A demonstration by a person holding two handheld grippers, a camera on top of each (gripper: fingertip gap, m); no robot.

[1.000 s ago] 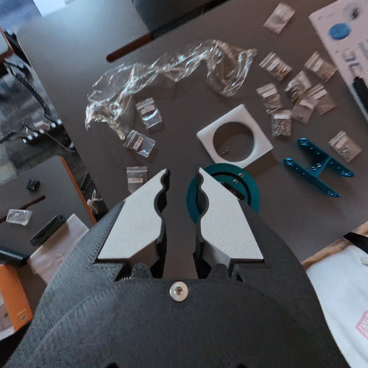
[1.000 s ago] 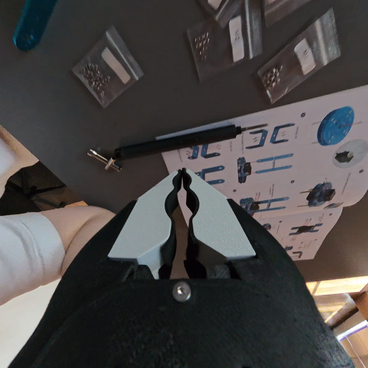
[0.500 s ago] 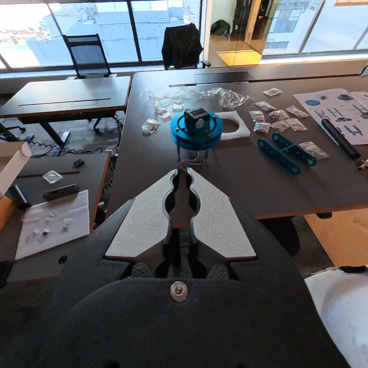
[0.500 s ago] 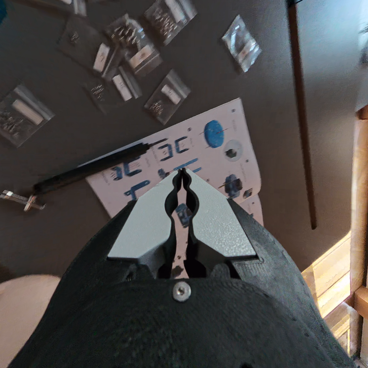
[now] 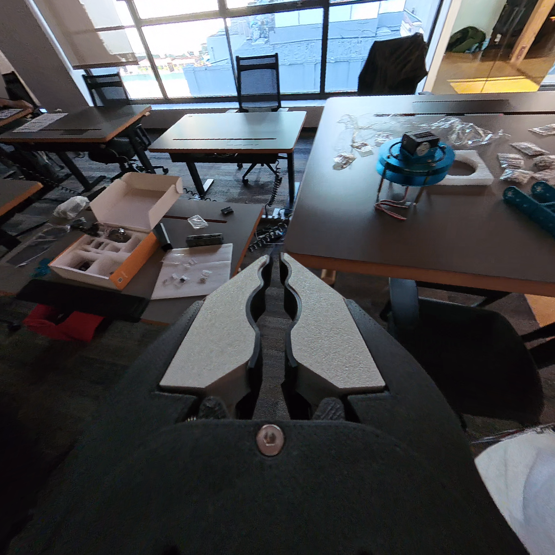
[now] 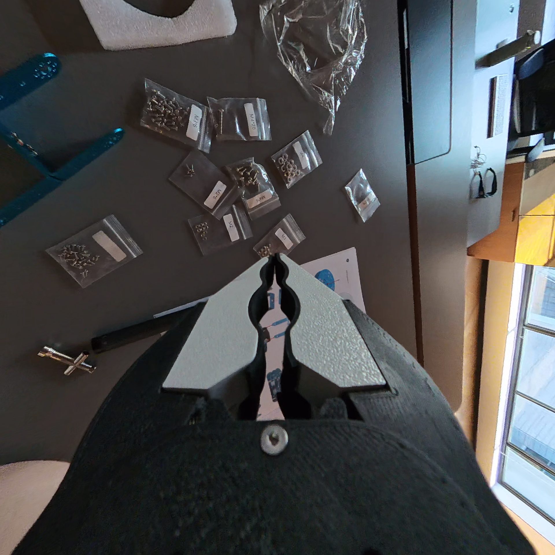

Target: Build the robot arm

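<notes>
My left gripper (image 5: 274,258) is off the near edge of the dark table (image 5: 390,240), over the floor, its jaws nearly together with a thin slit and nothing between them. On the table stand a blue round base with a black motor (image 5: 416,162), a white foam square (image 5: 471,175) and blue brackets (image 5: 528,204). My right gripper (image 6: 274,256) is shut and empty, hovering over a printed sheet (image 6: 339,276), its tips next to a small bag of nuts (image 6: 280,237). Several screw bags (image 6: 171,115) lie beyond it. A black-handled tool (image 6: 129,333) and a metal cross wrench (image 6: 69,359) lie to its left.
Crumpled clear wrap (image 6: 318,54) lies at the table's far side. A low side table holds an open orange-and-white box (image 5: 114,249) and a white sheet with small parts (image 5: 195,270). A black chair (image 5: 468,354) is under the table edge. Desks and chairs stand by the windows. My hands' fingertips stand some 65 cm from each other. The metal cross wrench (image 6: 69,359) is about 20 cm from my right fingertips.
My left gripper pulled back from over the blue base, tilted up, swung left off the table, and its jaws narrowed. My right gripper, still shut, moved across the sheet toward the screw bags.
</notes>
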